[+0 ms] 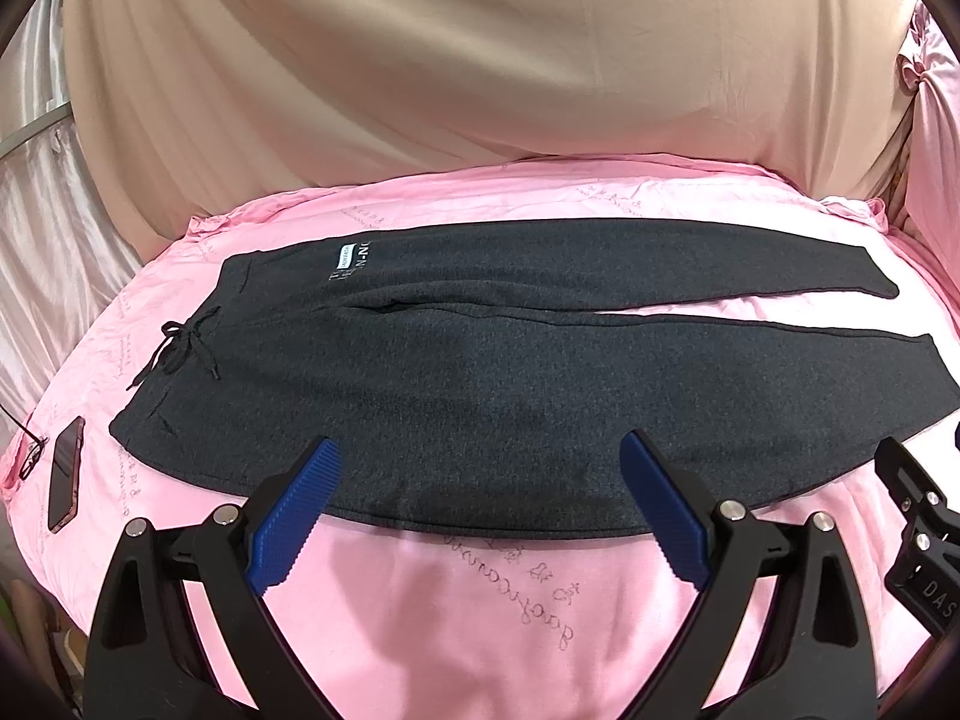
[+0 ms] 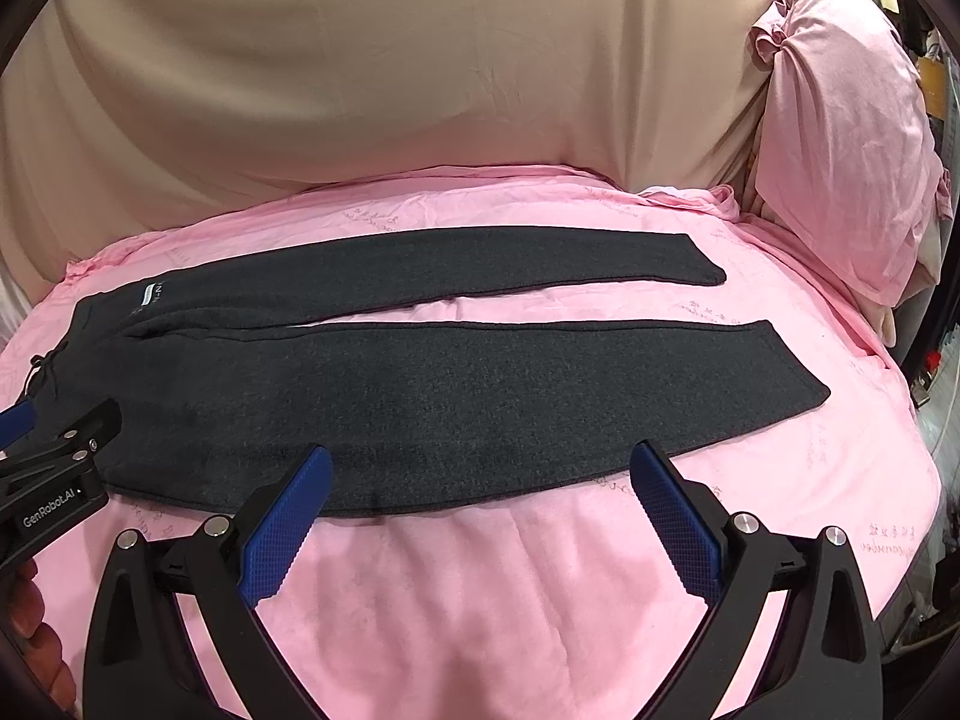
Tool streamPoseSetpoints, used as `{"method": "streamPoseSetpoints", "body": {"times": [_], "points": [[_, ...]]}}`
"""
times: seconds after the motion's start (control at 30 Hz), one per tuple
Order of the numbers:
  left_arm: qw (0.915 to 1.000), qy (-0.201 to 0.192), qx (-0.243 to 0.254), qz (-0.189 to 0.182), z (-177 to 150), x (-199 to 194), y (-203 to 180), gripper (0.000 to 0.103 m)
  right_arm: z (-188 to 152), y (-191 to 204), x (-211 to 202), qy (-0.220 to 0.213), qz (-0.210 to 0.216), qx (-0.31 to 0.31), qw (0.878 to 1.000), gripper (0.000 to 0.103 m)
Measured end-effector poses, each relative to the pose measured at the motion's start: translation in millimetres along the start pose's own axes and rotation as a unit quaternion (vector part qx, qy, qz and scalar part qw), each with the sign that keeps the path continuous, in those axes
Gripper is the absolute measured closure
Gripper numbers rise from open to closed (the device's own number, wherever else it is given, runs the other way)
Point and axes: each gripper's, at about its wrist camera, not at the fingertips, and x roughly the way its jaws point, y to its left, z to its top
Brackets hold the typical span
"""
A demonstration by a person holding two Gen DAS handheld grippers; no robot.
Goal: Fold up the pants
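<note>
Dark grey pants (image 1: 480,372) lie flat on a pink bedsheet (image 1: 456,600), waistband with a tied drawstring (image 1: 180,348) at the left, both legs running to the right. They also show in the right wrist view (image 2: 480,408). My left gripper (image 1: 480,456) is open and empty, hovering over the near edge of the pants by the hip. My right gripper (image 2: 480,468) is open and empty over the near leg's front edge. The right gripper's body shows at the left wrist view's right edge (image 1: 918,516).
A phone (image 1: 65,474) and glasses (image 1: 33,450) lie on the sheet left of the waistband. A beige cloth (image 1: 480,60) hangs behind the bed. A pink pillow (image 2: 852,138) stands at the far right. The pink sheet (image 2: 480,600) extends in front of the pants.
</note>
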Motion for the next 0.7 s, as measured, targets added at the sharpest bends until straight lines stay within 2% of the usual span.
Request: {"method": "streamPoseSetpoints", "body": {"times": [0.7], "points": [[1.0000,0.001,0.001,0.002,1.8,2.4,0.0,0.011,-1.4,2.0,1.4,0.000,-0.001,0.000,1.000,0.005]]}}
